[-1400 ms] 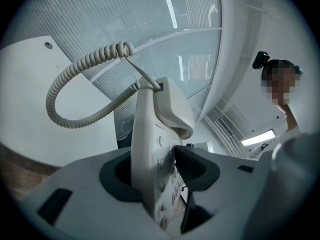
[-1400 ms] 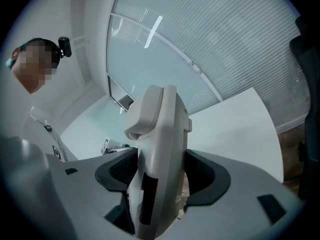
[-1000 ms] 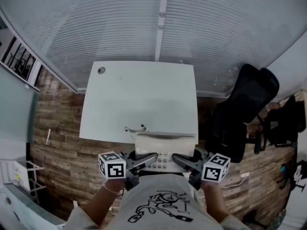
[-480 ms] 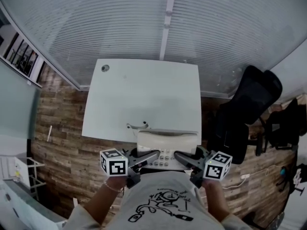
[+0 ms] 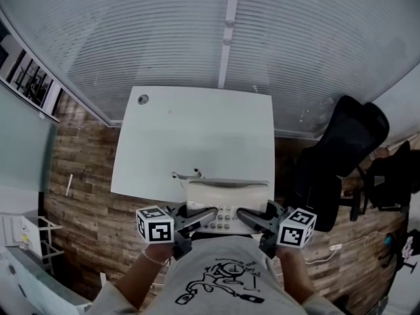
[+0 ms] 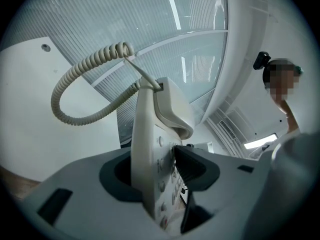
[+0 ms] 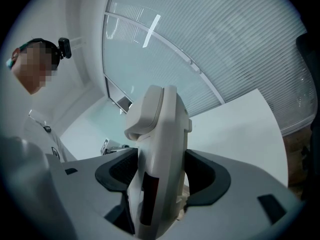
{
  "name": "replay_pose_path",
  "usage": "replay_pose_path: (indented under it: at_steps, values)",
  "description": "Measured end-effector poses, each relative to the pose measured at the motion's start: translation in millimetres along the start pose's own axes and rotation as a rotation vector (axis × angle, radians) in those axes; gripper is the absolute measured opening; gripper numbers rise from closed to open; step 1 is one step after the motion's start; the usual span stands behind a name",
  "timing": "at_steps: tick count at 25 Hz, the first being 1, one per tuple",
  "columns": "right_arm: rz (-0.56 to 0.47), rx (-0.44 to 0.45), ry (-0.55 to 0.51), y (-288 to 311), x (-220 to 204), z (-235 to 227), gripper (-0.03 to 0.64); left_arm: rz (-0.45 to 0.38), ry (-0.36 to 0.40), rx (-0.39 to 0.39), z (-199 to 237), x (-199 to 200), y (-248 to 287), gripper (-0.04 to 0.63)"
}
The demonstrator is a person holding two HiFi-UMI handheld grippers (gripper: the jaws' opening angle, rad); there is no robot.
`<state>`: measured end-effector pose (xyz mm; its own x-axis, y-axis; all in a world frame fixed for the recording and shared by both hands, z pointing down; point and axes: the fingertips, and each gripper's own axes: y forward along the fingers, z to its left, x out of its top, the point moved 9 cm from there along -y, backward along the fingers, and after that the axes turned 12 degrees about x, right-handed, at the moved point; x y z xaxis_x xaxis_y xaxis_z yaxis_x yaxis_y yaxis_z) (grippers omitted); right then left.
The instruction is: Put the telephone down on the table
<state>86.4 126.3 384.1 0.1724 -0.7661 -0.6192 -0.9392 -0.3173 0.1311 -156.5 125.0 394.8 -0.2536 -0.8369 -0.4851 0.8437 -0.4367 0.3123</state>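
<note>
A cream desk telephone (image 5: 226, 201) with its handset on the cradle hangs in the air over the near edge of the white table (image 5: 197, 130). My left gripper (image 5: 205, 218) is shut on its left side and my right gripper (image 5: 248, 218) on its right side. In the left gripper view the keypad side of the telephone (image 6: 156, 149) stands between the pads of the left gripper (image 6: 161, 176), and the coiled cord (image 6: 82, 81) loops out to the left. The right gripper view shows the right gripper (image 7: 159, 179) with its pads pressed on the telephone body (image 7: 161, 144).
A black office chair (image 5: 338, 153) stands right of the table. The table has a cable hole (image 5: 142, 99) at its far left corner. Frosted glass with blinds (image 5: 223, 25) rises behind it. The floor (image 5: 79, 182) is wood plank.
Both grippers have carried the telephone a little forward over the table's near edge. The grips look the same.
</note>
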Motion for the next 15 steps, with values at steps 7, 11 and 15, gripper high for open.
replay_pose_path:
  at_steps: [7,11,15]
  values:
    - [0.002,0.012,0.007,-9,24,-24,0.302,0.0,0.001,0.009,-1,18,29,0.195]
    - [0.002,0.017,0.014,-17,41,-39,0.302,0.015,0.002,0.035,-5,33,48,0.195]
    - [0.006,0.024,0.017,-22,60,-56,0.302,0.006,-0.004,0.034,-5,46,69,0.195]
